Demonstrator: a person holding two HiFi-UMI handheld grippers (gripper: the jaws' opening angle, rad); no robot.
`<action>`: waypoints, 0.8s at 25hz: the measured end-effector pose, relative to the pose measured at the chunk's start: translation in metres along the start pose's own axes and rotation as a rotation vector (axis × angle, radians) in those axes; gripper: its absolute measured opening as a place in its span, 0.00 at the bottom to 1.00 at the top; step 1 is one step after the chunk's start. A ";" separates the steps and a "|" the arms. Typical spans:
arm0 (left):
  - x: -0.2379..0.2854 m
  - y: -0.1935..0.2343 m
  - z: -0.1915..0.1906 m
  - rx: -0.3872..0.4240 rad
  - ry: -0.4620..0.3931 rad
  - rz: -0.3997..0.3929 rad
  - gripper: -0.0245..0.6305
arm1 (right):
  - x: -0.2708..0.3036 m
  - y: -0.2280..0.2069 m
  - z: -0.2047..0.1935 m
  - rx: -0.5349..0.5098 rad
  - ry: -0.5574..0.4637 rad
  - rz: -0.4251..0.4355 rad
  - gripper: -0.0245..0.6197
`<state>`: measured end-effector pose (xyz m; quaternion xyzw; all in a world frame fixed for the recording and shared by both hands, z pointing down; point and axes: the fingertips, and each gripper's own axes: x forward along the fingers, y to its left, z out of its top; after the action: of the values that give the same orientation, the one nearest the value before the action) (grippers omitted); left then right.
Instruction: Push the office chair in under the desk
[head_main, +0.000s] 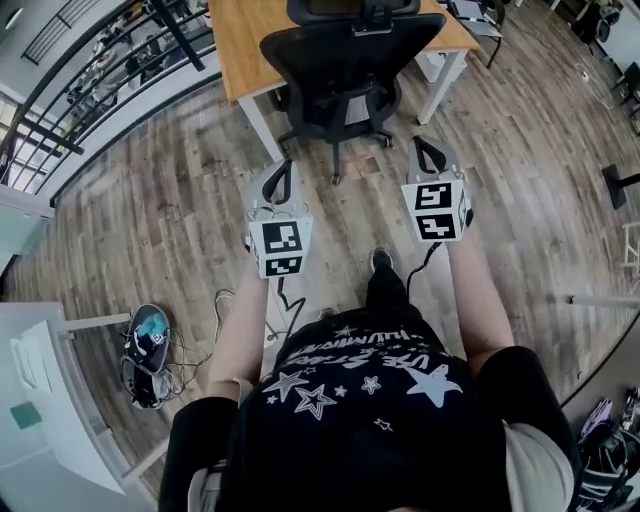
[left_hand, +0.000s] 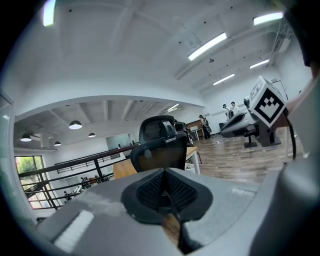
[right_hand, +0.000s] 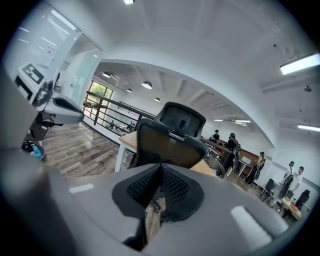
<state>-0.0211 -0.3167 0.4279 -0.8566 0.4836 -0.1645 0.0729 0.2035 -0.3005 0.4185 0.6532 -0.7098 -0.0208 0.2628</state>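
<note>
A black office chair (head_main: 345, 70) stands in front of me with its back toward me, at the near edge of the wooden desk (head_main: 240, 40) on white legs. Both grippers hang in the air short of the chair, apart from it. My left gripper (head_main: 278, 172) is shut with nothing in it, and my right gripper (head_main: 430, 152) is shut and empty as well. In the left gripper view the closed jaws (left_hand: 164, 186) point at the chair's backrest (left_hand: 160, 145). The right gripper view shows the same: closed jaws (right_hand: 160, 182) aimed at the chair back (right_hand: 170, 142).
A black railing (head_main: 90, 70) runs along the left over a drop. A white table (head_main: 50, 400) and a bag with cables (head_main: 148, 350) sit at lower left on the wood floor. Another chair (head_main: 480, 20) stands past the desk's right end. People (right_hand: 260, 167) stand far off.
</note>
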 end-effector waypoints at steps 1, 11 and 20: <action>-0.007 -0.002 -0.002 0.002 -0.002 -0.012 0.04 | -0.008 0.005 -0.001 0.005 0.000 -0.006 0.04; -0.068 -0.009 -0.019 0.003 -0.017 -0.097 0.04 | -0.084 0.054 -0.027 0.018 0.067 -0.069 0.04; -0.092 -0.029 -0.022 -0.001 -0.022 -0.147 0.04 | -0.128 0.063 -0.034 0.011 0.084 -0.094 0.04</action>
<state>-0.0488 -0.2226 0.4373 -0.8916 0.4187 -0.1596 0.0654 0.1607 -0.1609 0.4269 0.6876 -0.6668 -0.0019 0.2873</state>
